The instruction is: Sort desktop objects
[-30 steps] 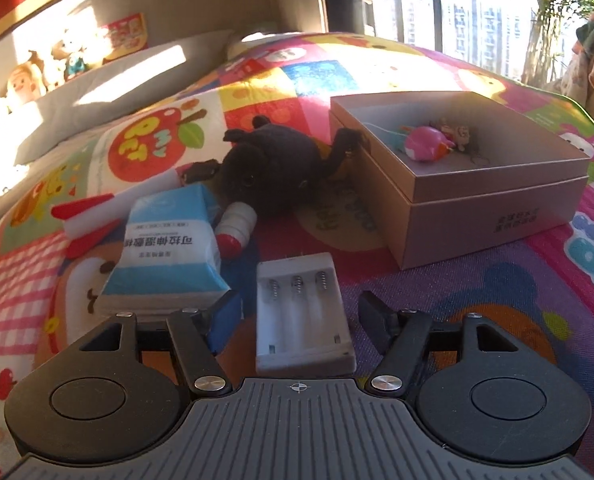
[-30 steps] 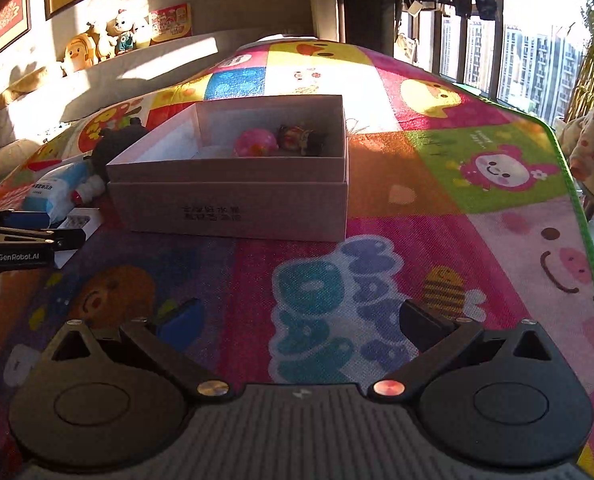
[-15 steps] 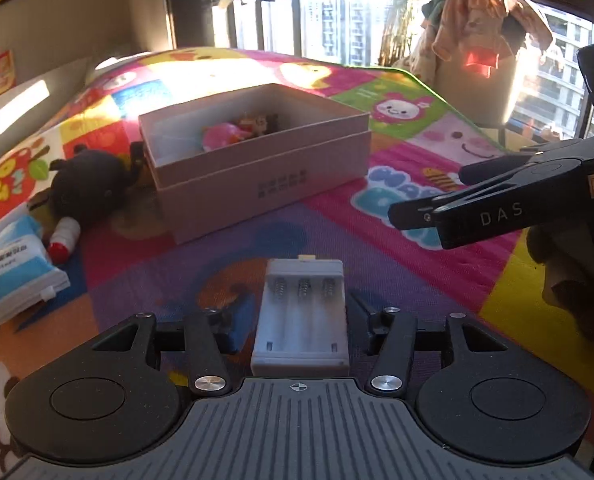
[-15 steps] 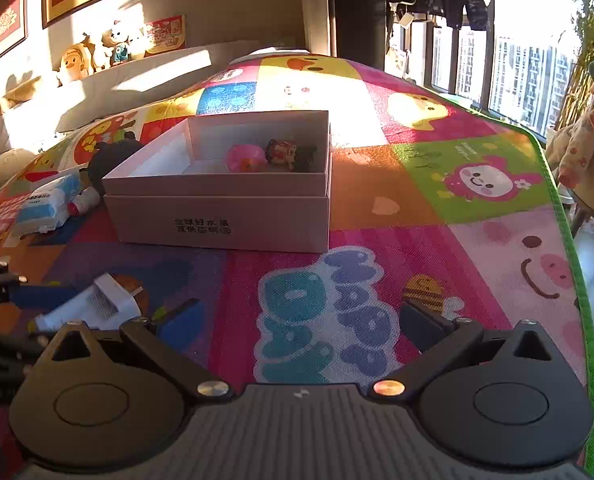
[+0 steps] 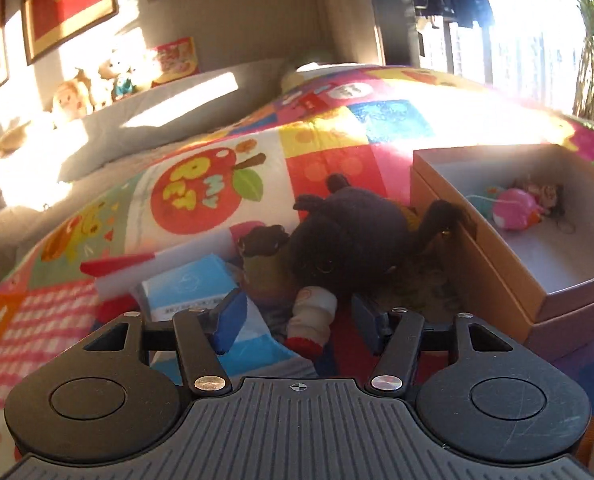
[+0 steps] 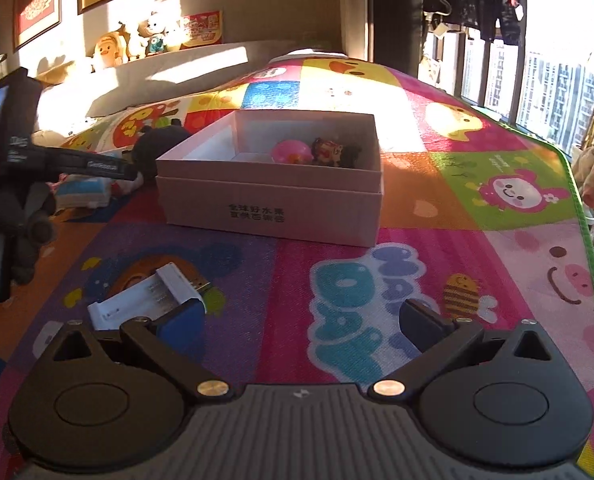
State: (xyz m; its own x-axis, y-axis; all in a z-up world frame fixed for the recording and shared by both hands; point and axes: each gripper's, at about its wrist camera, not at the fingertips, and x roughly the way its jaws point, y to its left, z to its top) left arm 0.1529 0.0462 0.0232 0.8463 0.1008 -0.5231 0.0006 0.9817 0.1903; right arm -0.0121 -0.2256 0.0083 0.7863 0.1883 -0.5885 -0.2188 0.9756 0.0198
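L claw [image 5: 293, 322] apart round small bottle [image 5: 312, 316], R claw [image 6: 303, 322] apart, empty; box [image 6: 271, 204] print unreadable.

open mat [image 6: 297, 264] before the box [image 6: 273, 216], black plush [image 5: 349, 236] crowding its left wall

From my right view the open box [image 6: 273, 184] sits mid-mat [image 6: 437, 208], a ball [image 6: 291, 152] and small figures [image 6: 333, 153] inside — the plush toy [image 6: 159, 146] behind its left corner. The battery holder [image 6: 149, 298] lies nearer me, left. My left view: a small bottle [image 5: 311, 316] before the plush toy, a packet [image 5: 189, 292] left of it.
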